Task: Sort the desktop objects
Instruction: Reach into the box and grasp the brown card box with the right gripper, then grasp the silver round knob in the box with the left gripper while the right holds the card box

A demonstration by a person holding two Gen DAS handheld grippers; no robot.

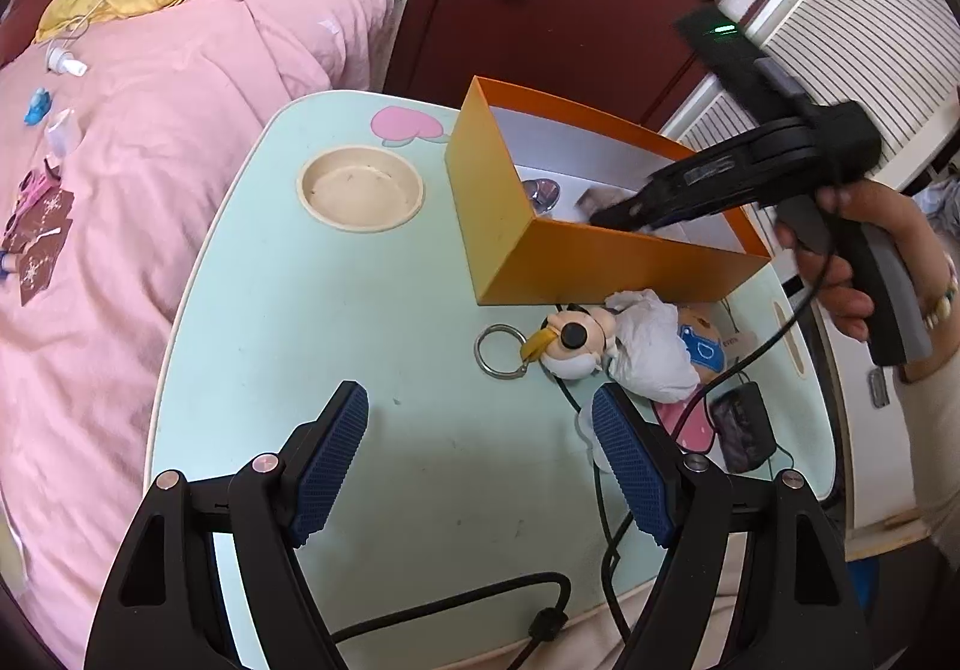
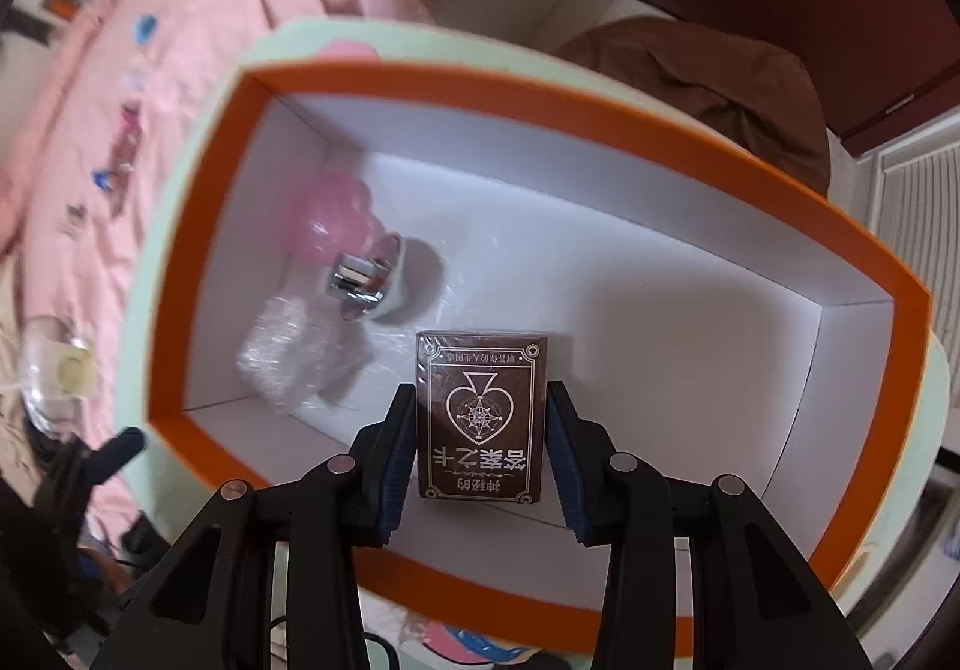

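An orange box (image 1: 510, 226) with a white inside stands on the mint green table (image 1: 336, 322). My right gripper (image 2: 483, 400) reaches into the orange box (image 2: 252, 87) and is shut on a brown card deck (image 2: 483, 412), held above the box floor. A pink and silver bottle (image 2: 354, 262) and a clear plastic wrap (image 2: 288, 358) lie in the box. My left gripper (image 1: 480, 406) is open and empty above the table's front. A plush keychain (image 1: 570, 340), a crumpled tissue (image 1: 654, 346) and a small black pouch (image 1: 741, 424) lie before the box. The right gripper also shows in the left wrist view (image 1: 606, 217).
A round beige cup recess (image 1: 360, 187) is set in the table at the back left. A pink bed (image 1: 150, 129) with scattered small items lies to the left. A dark red wardrobe (image 1: 570, 9) stands behind. Black cables (image 1: 606, 538) trail over the table's front edge.
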